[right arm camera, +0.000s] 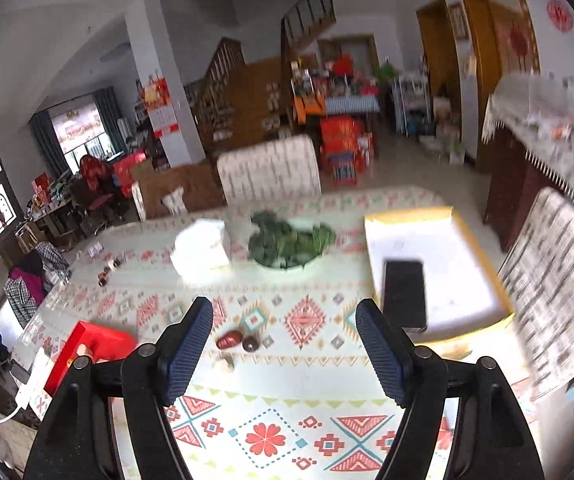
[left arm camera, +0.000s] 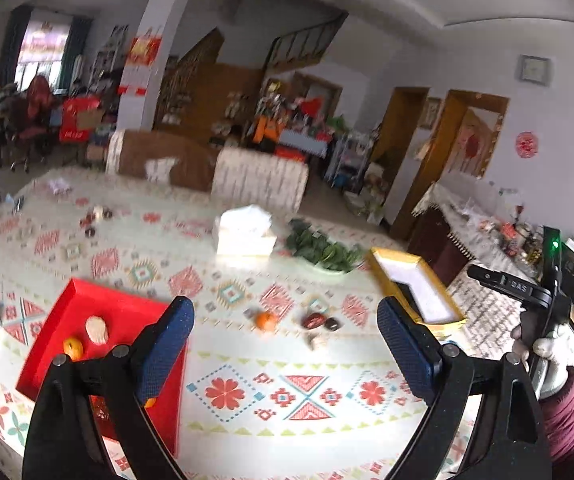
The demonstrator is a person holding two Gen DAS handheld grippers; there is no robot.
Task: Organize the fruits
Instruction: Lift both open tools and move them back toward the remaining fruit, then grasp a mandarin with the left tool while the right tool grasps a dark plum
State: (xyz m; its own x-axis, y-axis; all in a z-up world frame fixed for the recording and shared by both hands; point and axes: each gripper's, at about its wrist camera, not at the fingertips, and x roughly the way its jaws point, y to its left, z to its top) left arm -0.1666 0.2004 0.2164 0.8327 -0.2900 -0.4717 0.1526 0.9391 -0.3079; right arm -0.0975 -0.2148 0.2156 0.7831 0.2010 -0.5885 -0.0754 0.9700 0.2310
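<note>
A red tray (left arm camera: 107,308) sits at the near left of the patterned table and holds a small orange fruit (left arm camera: 73,348) and a pale nut-like piece (left arm camera: 97,329). Loose on the cloth ahead lie an orange (left arm camera: 266,321), a red date (left arm camera: 312,320), a dark fruit (left arm camera: 332,324) and a pale piece (left arm camera: 317,340). My left gripper (left arm camera: 285,306) hovers open above the cloth, nothing between its fingers. My right gripper (right arm camera: 283,305) is open and empty too, with the red date (right arm camera: 229,339) and dark fruit (right arm camera: 250,343) just left of its gap. The red tray (right arm camera: 95,344) shows at the lower left.
A yellow-rimmed tray (right arm camera: 439,216) at the right holds a black phone (right arm camera: 404,294). Behind the fruit stand a plate of green leaves (right arm camera: 287,244) and a white tissue box (right arm camera: 203,252). A gloved hand (left arm camera: 547,348) holds the other tool at the table's right edge. Chairs line the far side.
</note>
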